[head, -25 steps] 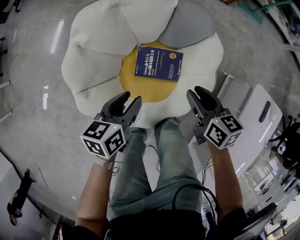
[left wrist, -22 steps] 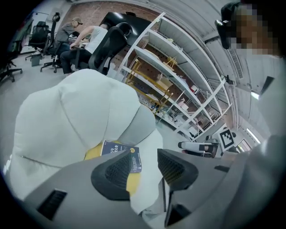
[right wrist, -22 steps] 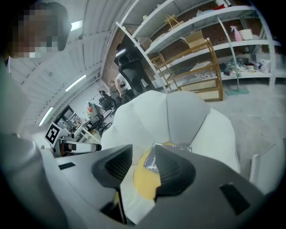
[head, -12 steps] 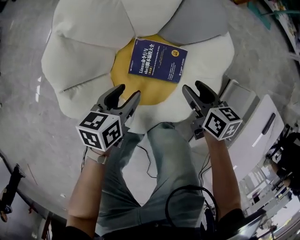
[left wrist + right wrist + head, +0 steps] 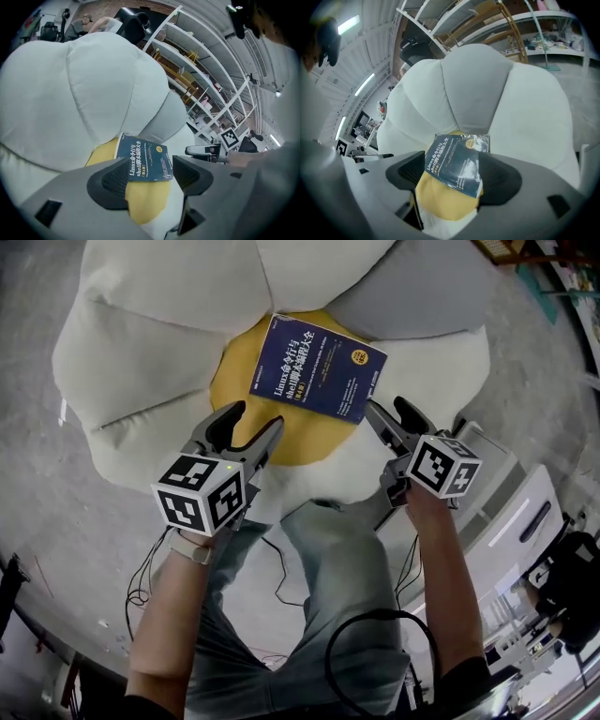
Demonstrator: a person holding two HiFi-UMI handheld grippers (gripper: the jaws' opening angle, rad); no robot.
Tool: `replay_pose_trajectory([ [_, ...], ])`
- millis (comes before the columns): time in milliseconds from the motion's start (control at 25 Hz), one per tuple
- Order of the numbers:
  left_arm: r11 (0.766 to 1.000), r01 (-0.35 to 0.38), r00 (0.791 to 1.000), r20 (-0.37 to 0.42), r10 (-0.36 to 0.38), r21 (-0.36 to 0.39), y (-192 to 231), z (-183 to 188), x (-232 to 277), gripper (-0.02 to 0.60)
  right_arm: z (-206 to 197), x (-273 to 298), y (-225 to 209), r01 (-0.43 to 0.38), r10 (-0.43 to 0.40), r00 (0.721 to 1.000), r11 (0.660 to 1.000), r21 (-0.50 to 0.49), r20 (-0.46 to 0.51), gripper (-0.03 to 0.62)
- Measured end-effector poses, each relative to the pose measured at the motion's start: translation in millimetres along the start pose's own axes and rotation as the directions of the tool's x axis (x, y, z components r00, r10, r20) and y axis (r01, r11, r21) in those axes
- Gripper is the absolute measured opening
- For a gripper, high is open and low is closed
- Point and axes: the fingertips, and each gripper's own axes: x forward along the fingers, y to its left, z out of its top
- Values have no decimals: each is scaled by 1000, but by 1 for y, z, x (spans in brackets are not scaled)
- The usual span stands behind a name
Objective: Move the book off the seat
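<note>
Occupying most of the head view, the flower-shaped seat cushion lies on the floor. It has white petals, one grey petal and a round yellow centre. The padding looks soft and thick, so expect it to give way under any load.

The book lies flat, cover up, on the far part of the yellow centre. Its far edge reaches the place where the petals meet. It sits skewed, with one near corner pointing toward the right claw.

Handling estimate:
- The book appears to be a thick paperback: moderate weight, stiff along the spine, flexible at the open page edge.
- The dark cover looks glossy and may slip under a light pinch.
- It is not fragile, but the pages can fan out if only the cover is caught.

Recommended hold: close one claw across the full thickness at the near edge or near the spine. Press the lower jaw into the soft cushion to get under the book. A second hold on the opposite side should limit sagging.

The left claw hovers over the near rim of the yellow centre, short of the book. Its jaws are spreading, with nothing between the pads but the cushion beyond.

The right claw sits just beside the book's near corner. Its jaws are also spreading. In the right gripper view the corner appears within the gap, but the pads are not pressing on it.
</note>
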Motion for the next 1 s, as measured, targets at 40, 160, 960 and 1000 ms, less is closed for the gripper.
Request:
replay_pose_trajectory([
  [40,1000,-2,1000,-1,2,-1,4,0,5,272,0,6,-4,3,-3,1000,1000,4,-6,341],
  [160,1000,-3,1000,-14,3,-2,17,-5,24,281,-6,25,-18,10,-10,999,1000,8,-34,350],
  [960,993,-23,996,-85,13,-119,105,-51,107,302,-48,112,-66,42,-32,985,997,60,-170,362],
  [1000,992,-22,996,-92,11,-125,106,-53,111,302,-49,115,-68,51,-40,984,997,61,-171,362],
])
